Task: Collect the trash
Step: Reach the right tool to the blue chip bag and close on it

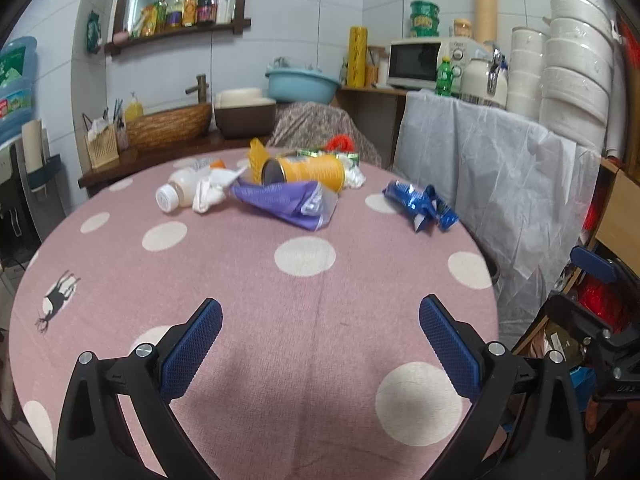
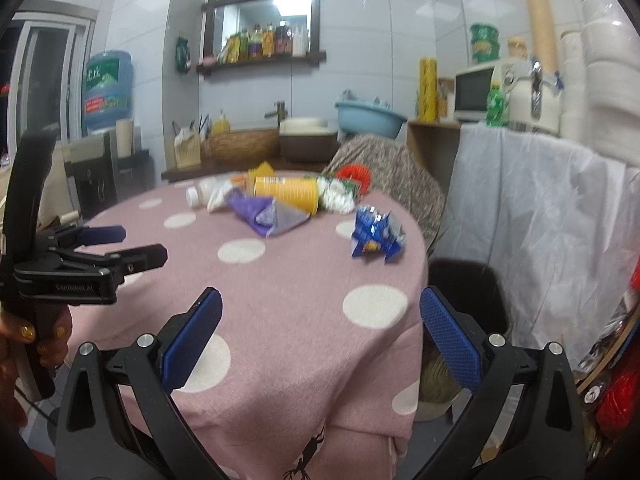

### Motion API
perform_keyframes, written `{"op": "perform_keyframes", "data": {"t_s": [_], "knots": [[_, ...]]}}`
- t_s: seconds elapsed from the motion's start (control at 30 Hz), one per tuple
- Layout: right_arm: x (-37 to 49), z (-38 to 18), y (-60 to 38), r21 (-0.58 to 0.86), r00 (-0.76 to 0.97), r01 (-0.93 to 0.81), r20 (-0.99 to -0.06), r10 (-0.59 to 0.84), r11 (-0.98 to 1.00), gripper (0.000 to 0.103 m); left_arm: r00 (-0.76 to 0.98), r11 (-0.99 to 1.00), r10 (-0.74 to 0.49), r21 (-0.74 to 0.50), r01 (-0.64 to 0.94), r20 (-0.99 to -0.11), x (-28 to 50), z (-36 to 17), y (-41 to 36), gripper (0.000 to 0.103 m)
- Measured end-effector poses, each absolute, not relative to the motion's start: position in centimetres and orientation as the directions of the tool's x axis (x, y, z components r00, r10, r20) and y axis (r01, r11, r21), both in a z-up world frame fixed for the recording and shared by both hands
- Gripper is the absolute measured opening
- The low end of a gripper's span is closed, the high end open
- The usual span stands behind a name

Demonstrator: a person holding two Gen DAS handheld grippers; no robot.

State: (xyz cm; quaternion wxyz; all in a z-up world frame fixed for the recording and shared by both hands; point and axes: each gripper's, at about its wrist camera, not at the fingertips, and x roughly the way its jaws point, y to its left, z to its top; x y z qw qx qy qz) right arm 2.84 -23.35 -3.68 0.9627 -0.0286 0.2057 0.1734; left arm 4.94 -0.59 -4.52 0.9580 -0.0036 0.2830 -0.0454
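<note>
- Pink, white-dotted tablecloth spread over a round table, bare across the near half.
- Left gripper wide apart, empty, hovering low over that near half.
- Right gripper likewise spread, empty, held over the table's right edge with a dark bin below and to its right.
- Trash heaped on the far side: yellow can on its side, open end toward the left; purple wrapper in front of it; white bottle at the left, cap toward the camera; crumpled white tissue at the right.
- Blue snack wrapper apart from the heap, nearer the right edge, long axis running roughly left to right.
- Probably nearest to the right gripper: straight ahead and slightly right, with the bin close by.
</note>
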Motion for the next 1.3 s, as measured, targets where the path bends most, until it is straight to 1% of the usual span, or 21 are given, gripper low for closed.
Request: {"op": "perform_keyframes", "data": {"t_s": [0.1, 0.17, 0.3, 0.43, 0.6, 0.73, 0.87, 0.9, 0.93, 0.97, 1.0, 1.03, 1.1, 1.17, 1.3], "knots": [[4.8, -5.0, -23.4, 0.038, 0.818, -0.362, -0.467, 0.337, 0.931, 0.098, 0.801, 0.996, -0.08, -0.028, 0.079, -0.593, 6.2, -5.5, -0.2, 0.098], [6.3, -5.6, -23.6, 0.053, 0.803, -0.363, -0.488, 0.341, 0.93, 0.098, 0.785, 0.997, -0.071, -0.026, 0.07, -0.615, 7.0, -5.7, 0.3, 0.098], [10.0, -5.8, -24.1, 0.074, 0.776, -0.374, -0.521, 0.355, 0.925, 0.098, 0.788, 0.998, -0.057, -0.026, 0.052, -0.613, 8.5, -5.5, 1.2, 0.098], [14.5, -5.1, -24.0, 0.046, 0.775, -0.364, -0.538, 0.33, 0.93, 0.098, 0.795, 0.997, -0.076, -0.069, 0.043, -0.602, 10.4, -4.8, 2.3, 0.098], [21.1, -4.6, -23.2, 0.059, 0.746, -0.366, -0.578, 0.33, 0.929, 0.098, 0.772, 0.996, -0.086, -0.083, 0.044, -0.629, 12.9, -4.6, 2.8, 0.098], [25.1, -5.0, -21.5, -0.003, 0.734, -0.344, -0.624, 0.267, 0.939, 0.098, 0.743, 0.996, -0.084, -0.058, 0.061, -0.664, 14.5, -5.0, 2.4, 0.098], [27.7, -5.9, -20.9, -0.004, 0.706, -0.308, -0.671, 0.226, 0.951, 0.097, 0.73, 0.995, -0.095, -0.056, 0.077, -0.677, 15.2, -5.3, 2.2, 0.098], [28.1, -6.1, -21.0, -0.004, 0.703, -0.301, -0.677, 0.219, 0.954, 0.092, 0.729, 0.996, -0.094, -0.056, 0.076, -0.678, 15.4, -5.4, 2.3, 0.098], [28.4, -6.3, -20.9, -0.005, 0.7, -0.299, -0.681, 0.216, 0.954, 0.084, 0.728, 0.996, -0.094, -0.058, 0.074, -0.679, 15.6, -5.5, 2.3, 0.098], [28.6, -6.4, -20.8, -0.009, 0.696, -0.3, -0.686, 0.213, 0.954, 0.08, 0.728, 0.995, -0.095, -0.063, 0.072, -0.679, 15.8, -5.5, 2.4, 0.098], [28.8, -6.6, -20.7, -0.014, 0.694, -0.299, -0.69, 0.207, 0.954, 0.072, 0.726, 0.995, -0.096, -0.066, 0.069, -0.681, 15.9, -5.6, 2.5, 0.098], [28.9, -6.8, -20.6, -0.02, 0.693, -0.299, -0.692, 0.203, 0.954, 0.067, 0.724, 0.995, -0.095, -0.068, 0.067, -0.683, 16.1, -5.6, 2.6, 0.098], [28.9, -7.1, -20.4, -0.027, 0.692, -0.305, -0.693, 0.202, 0.952, 0.051, 0.725, 0.996, -0.092, -0.056, 0.073, -0.682, 16.5, -5.6, 2.5, 0.098], [28.8, -7.3, -20.3, -0.034, 0.698, -0.311, -0.687, 0.204, 0.95, 0.042, 0.738, 0.996, -0.081, -0.023, 0.089, -0.67, 16.7, -5.4, 2.2, 0.098], [28.2, -7.0, -19.8, -0.065, 0.716, -0.335, -0.666, 0.209, 0.94, 0.036, 0.752, 0.994, -0.087, -0.008, 0.108, -0.653, 17.4, -5.0, 2.7, 0.098]]}}
